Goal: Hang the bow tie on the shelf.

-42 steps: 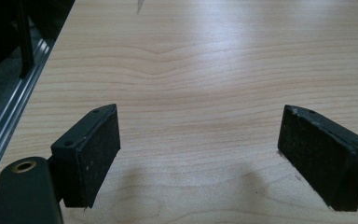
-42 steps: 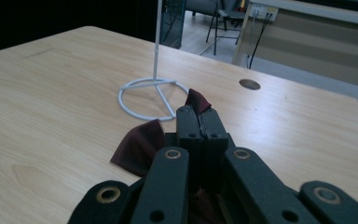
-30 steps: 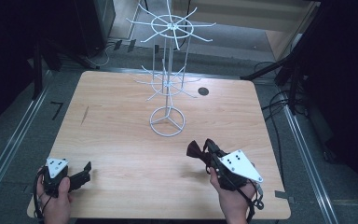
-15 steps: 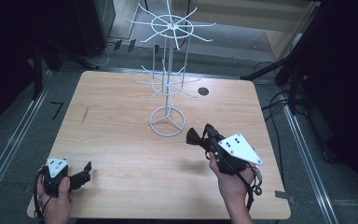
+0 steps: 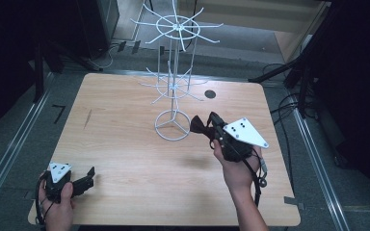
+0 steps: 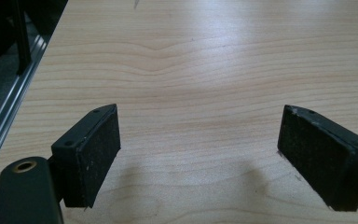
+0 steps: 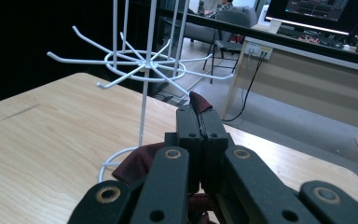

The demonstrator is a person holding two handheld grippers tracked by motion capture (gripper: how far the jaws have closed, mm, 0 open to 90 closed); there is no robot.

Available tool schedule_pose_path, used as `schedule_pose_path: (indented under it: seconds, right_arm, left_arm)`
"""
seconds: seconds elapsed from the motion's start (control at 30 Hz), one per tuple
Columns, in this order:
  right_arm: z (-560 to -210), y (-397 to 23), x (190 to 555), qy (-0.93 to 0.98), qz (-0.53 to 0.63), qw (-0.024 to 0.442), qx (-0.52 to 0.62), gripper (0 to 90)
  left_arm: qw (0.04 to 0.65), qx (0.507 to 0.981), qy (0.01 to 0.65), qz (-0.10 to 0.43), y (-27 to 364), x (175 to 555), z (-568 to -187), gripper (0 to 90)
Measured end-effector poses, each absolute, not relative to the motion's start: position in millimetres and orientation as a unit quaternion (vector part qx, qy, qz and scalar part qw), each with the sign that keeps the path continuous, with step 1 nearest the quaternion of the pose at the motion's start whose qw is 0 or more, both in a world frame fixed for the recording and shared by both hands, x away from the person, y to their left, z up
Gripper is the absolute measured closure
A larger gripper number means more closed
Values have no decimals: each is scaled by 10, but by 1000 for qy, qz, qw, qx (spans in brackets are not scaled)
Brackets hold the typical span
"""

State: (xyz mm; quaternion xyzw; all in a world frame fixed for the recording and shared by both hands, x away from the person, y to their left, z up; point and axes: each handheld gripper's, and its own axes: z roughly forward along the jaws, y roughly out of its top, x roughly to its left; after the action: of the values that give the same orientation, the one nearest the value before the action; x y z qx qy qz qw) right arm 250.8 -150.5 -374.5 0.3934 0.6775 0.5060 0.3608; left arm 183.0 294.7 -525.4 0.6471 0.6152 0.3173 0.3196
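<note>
Tongs, left (image 5: 90, 174), at near left corner of wooden surface (image 5: 125, 159), held low in left hand (image 5: 58, 202); jaws spread wide over bare wood, nothing between pads (image 6: 98, 154). Farther in and to the right, right tongs (image 5: 198, 126), raised above surface in right hand (image 5: 236, 168), jaws pressed together on dark red cloth item (image 7: 198, 103), its tip poking out above closed jaws, remainder bunched below them; exact kind of item not discernible. Just beyond, white wire rack (image 5: 173, 86), upright near middle of far half, ring base on surface, two tiers of radiating hooks. Cloth item close beside ring base, apart from hooks.
</note>
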Motion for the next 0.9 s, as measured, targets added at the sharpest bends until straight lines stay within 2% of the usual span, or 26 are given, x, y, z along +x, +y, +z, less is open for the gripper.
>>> schedule_pose_path:
  seconds: [0.9]
  right_arm:
    - [-3593,-1291,3002,688,506,354,381,900]
  left_arm:
    - [316,651,613,315,2930,1844,-5255,138]
